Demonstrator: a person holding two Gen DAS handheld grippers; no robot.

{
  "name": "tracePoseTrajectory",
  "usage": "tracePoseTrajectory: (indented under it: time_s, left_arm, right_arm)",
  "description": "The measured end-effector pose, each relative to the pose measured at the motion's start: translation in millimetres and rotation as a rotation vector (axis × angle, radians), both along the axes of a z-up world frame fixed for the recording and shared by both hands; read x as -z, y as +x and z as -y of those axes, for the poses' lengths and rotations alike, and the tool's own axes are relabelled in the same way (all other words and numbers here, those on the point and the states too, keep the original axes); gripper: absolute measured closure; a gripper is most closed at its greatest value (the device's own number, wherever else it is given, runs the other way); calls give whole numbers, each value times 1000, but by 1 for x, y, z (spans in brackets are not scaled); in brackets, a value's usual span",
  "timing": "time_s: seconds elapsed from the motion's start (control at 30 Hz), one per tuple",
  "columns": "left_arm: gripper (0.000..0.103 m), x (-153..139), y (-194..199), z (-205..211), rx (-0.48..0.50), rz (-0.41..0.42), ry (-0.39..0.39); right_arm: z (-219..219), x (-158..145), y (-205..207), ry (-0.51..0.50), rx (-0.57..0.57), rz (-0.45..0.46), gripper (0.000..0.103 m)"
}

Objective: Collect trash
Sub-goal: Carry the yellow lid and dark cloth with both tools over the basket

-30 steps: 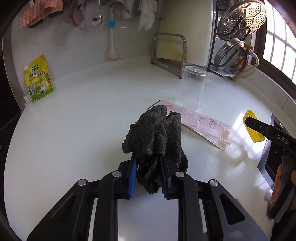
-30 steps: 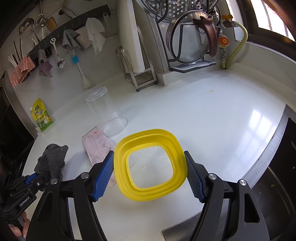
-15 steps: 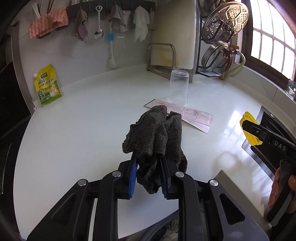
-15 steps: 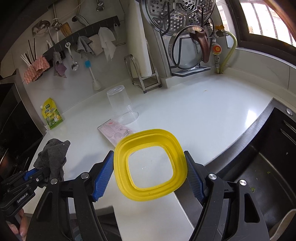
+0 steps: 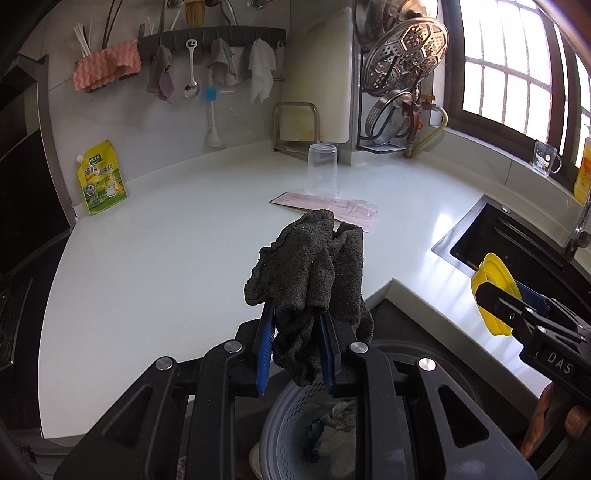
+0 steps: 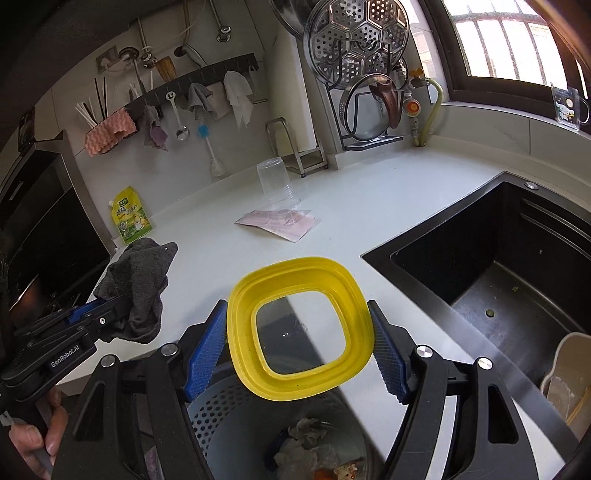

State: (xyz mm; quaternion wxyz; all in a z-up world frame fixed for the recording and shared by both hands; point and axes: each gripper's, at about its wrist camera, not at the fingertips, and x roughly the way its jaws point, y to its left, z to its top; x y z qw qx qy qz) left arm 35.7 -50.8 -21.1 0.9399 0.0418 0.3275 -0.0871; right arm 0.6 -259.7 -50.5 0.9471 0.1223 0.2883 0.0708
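My left gripper (image 5: 295,321) is shut on a dark grey cloth (image 5: 306,280), which bunches up above the blue pads and hangs down below them. A yellow square lid (image 6: 299,328) with a clear middle is clamped between the blue pads of my right gripper (image 6: 297,343). Both grippers hang off the counter's front edge, above a grey perforated bin (image 6: 221,410) with crumpled trash inside. The bin (image 5: 291,417) also shows under the cloth. On the counter, a clear cup (image 5: 322,170) stands upside down beside a flat pink packet (image 5: 325,205).
A black sink (image 6: 498,277) is sunk into the white counter (image 5: 166,258) on the right. A yellow-green pouch (image 5: 100,177) leans on the back wall. Utensils and cloths hang on a wall rail (image 5: 210,35). A rack with a steamer and a pot lid (image 5: 395,118) stands at the back.
Both grippers have drawn back from over the counter past its front edge, and the bin has come into view below them. The cloth and the yellow lid stay gripped as before.
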Motion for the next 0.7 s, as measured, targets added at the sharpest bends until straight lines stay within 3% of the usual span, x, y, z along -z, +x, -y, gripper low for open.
tracePoseTrajectory:
  time_s: [0.3, 0.7]
  left_arm:
    - [81, 17, -40, -24, -17, -24, -16]
    - [81, 40, -74, -24, 7, -49, 21]
  right_arm:
    - [-22, 16, -53, 7, 10, -29, 33]
    - [-44, 34, -83, -22, -26, -65, 33]
